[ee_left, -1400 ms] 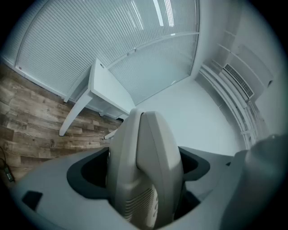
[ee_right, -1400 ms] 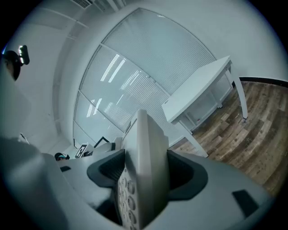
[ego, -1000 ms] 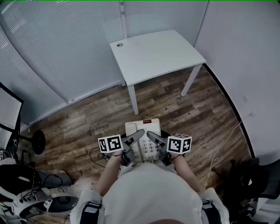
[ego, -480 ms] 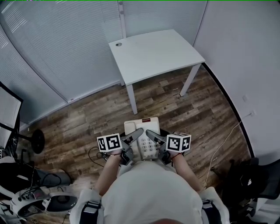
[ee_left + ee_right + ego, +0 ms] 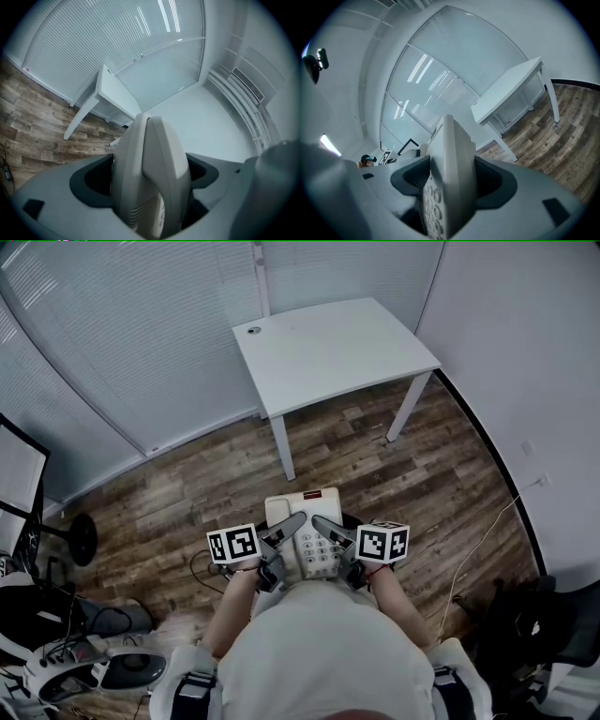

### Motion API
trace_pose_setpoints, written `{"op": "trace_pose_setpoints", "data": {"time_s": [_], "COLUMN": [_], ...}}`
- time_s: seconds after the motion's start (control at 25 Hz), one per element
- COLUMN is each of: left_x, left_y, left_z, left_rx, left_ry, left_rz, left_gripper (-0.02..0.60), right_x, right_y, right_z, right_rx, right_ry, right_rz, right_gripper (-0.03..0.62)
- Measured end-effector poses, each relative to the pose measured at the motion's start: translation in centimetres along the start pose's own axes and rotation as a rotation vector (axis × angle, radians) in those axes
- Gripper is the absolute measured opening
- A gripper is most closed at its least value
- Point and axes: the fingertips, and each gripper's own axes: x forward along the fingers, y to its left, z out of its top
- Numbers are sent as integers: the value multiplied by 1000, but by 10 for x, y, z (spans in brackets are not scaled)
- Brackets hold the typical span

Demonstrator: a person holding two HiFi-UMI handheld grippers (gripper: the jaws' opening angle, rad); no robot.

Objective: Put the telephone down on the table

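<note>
A: Off-white plastic telephone (image 5: 302, 514), keypad up, held level close to the person's body and above the wooden floor (image 5: 187, 493). It rests on nothing.
B: Grip?
A: Two-sided. The left gripper (image 5: 284, 538) has its jaws clamped on the handset side. The right gripper (image 5: 330, 535) has its jaws clamped on the keypad edge. In each gripper view the telephone's body fills the gap between the jaws.
B: Why both?
A: My reading is that the body is wide and flat, with a handset lying loose on top. A clamp on each flank should keep it from tipping.
B: Worktop?
A: White worktop (image 5: 328, 352), well ahead of the telephone. The approach and the lowering are not yet done.
</note>
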Motion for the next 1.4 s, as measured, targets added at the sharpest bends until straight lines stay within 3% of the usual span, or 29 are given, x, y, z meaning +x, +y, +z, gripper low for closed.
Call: {"op": "trace_pose_setpoints", "data": {"time_s": [0.96,1.4], "left_x": [9,32], "left_y": [1,8], "left_z": [3,26], "left_rx": [5,7], "left_ry": [2,11], "left_rz": [-3,-8], "left_gripper": [425,425], "right_x": [0,12], "right_y": [-8,-25], "right_z": [6,30], "right_rx": [1,7], "right_ry": [-11,-19], "right_rz": [-4,-10], "right_gripper": [298,298]}}
